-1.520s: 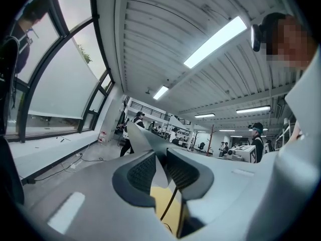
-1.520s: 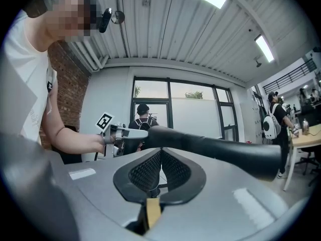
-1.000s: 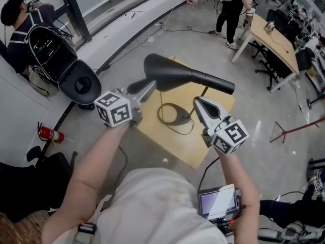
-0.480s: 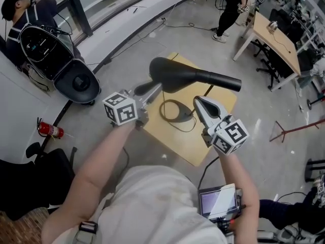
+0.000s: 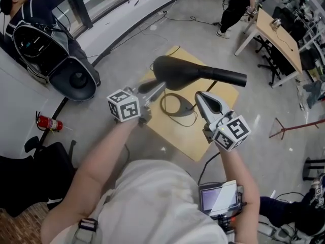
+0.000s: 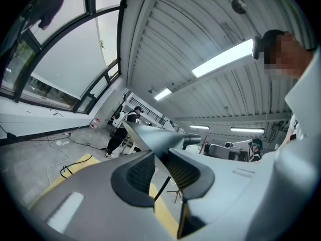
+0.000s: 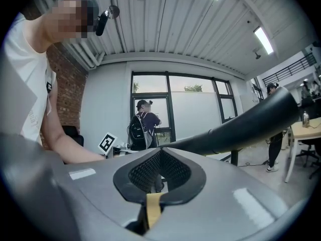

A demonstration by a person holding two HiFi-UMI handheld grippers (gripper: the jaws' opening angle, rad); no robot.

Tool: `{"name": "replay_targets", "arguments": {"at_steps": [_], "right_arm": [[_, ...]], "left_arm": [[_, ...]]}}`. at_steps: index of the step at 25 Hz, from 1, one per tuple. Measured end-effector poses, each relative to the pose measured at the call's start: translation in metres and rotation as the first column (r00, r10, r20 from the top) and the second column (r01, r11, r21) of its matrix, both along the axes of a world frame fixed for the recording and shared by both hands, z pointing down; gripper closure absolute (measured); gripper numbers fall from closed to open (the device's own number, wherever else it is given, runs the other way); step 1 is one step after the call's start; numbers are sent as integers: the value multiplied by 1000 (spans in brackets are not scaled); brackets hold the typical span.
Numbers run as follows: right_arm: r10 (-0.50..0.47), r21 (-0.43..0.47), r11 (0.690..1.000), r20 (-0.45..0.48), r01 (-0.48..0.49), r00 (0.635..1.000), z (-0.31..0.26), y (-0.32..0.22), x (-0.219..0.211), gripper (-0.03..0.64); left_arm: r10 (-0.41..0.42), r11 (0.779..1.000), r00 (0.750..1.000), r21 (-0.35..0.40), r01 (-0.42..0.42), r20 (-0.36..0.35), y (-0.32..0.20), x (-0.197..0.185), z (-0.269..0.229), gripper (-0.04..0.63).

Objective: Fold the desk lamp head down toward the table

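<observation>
Lamp head [image 5: 179, 72] over yellow tbl [image 5: 189, 138]

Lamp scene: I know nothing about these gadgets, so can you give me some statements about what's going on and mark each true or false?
1. The lamp stands on a yellow table. True.
2. The right gripper grips the lamp. False: its fingers are together with nothing between them, beside the lamp.
3. The end of the lamp head sits between the fingers of the left gripper. True: they hold it, though they have just been opening a little.
4. The extinguisher stands on the table. False: it is on the floor, far left in the head view.
</observation>
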State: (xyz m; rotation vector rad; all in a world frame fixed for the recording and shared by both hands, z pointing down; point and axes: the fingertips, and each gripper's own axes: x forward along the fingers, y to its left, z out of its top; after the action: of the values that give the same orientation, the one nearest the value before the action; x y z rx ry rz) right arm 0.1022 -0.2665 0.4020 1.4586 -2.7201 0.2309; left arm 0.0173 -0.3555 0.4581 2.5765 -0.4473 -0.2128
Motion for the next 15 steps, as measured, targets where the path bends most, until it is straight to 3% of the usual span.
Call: {"name": "replay_targets", "arguments": {"at_steps": [15], "right_arm": [[-12,-19,1000,0,12,1000,5,-3,2,600]], "left_arm": [[42,999,998,-6,-42,-56,8,14,21,514]]}}
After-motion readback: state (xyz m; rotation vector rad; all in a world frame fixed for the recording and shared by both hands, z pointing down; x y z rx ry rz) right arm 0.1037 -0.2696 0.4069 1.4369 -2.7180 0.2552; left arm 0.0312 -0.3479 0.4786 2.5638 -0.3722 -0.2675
